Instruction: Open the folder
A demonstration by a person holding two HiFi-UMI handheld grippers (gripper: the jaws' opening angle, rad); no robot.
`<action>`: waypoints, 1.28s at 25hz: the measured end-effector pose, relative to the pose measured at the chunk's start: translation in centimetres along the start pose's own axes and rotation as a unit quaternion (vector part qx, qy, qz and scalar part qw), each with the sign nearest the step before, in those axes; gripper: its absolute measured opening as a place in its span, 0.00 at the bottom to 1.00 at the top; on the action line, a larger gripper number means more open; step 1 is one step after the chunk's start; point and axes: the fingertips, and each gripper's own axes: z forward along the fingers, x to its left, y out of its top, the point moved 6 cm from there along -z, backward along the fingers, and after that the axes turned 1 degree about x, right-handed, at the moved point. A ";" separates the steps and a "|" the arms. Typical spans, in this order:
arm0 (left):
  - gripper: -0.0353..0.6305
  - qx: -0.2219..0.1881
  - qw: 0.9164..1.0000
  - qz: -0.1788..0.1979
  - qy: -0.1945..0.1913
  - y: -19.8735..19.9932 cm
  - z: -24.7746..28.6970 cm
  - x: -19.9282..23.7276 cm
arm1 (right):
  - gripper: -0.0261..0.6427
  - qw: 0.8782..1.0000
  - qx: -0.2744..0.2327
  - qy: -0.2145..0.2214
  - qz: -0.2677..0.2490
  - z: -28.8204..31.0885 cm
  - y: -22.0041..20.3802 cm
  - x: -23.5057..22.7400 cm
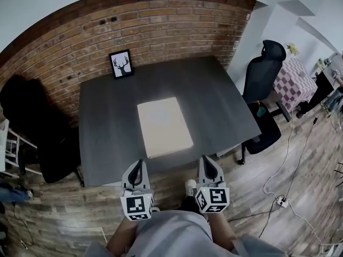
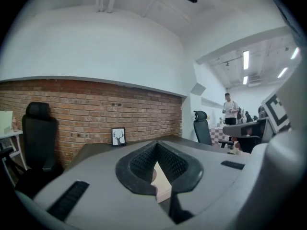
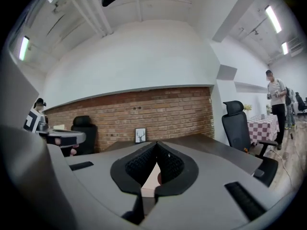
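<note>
Ahead, closed folder (image 1: 163, 126) flat on dark table (image 1: 107, 122)

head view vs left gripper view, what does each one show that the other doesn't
Only the head view: the whole closed folder lying flat on the table, the wooden floor and the floor cables.
Only the left gripper view: the left claw close up, jaws shut with nothing gripped, the ceiling lights, and a person standing far off.
Both: the brick wall, the deer picture, the black chair, the table, and the right claw.
</note>
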 end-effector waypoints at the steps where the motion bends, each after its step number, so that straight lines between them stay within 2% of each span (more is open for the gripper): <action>1: 0.06 -0.001 1.000 -0.001 0.014 0.3 0.9 -0.2 | 0.04 1.000 0.001 0.012 -0.002 1.3 0.3 -0.8; 11: 0.06 0.004 0.993 -0.010 0.121 2.5 7.7 -5.2 | 0.04 0.991 0.045 0.127 -0.026 11.0 2.2 -8.4; 15: 0.06 -0.005 0.988 -0.006 0.156 2.7 9.4 -6.1 | 0.04 0.983 0.047 0.174 -0.029 14.1 2.3 -9.5; 20: 0.06 -0.001 0.983 0.000 0.183 2.8 11.0 -5.7 | 0.09 0.977 0.057 0.206 -0.025 17.2 2.1 -9.8; 23: 0.07 0.002 0.984 0.010 0.180 3.3 12.5 -4.7 | 0.13 0.975 0.058 0.213 -0.015 19.1 2.5 -9.6; 25: 0.16 0.006 0.985 0.020 0.168 3.3 13.3 -4.3 | 0.14 0.976 0.065 0.209 -0.007 19.8 2.3 -9.4; 27: 0.17 0.008 0.987 0.033 0.158 3.3 13.9 -4.1 | 0.15 0.976 0.072 0.205 -0.002 20.1 2.0 -9.2; 32: 0.24 0.020 0.989 0.086 0.122 2.7 15.7 -4.5 | 0.18 0.976 0.103 0.192 -0.002 20.8 0.2 -9.2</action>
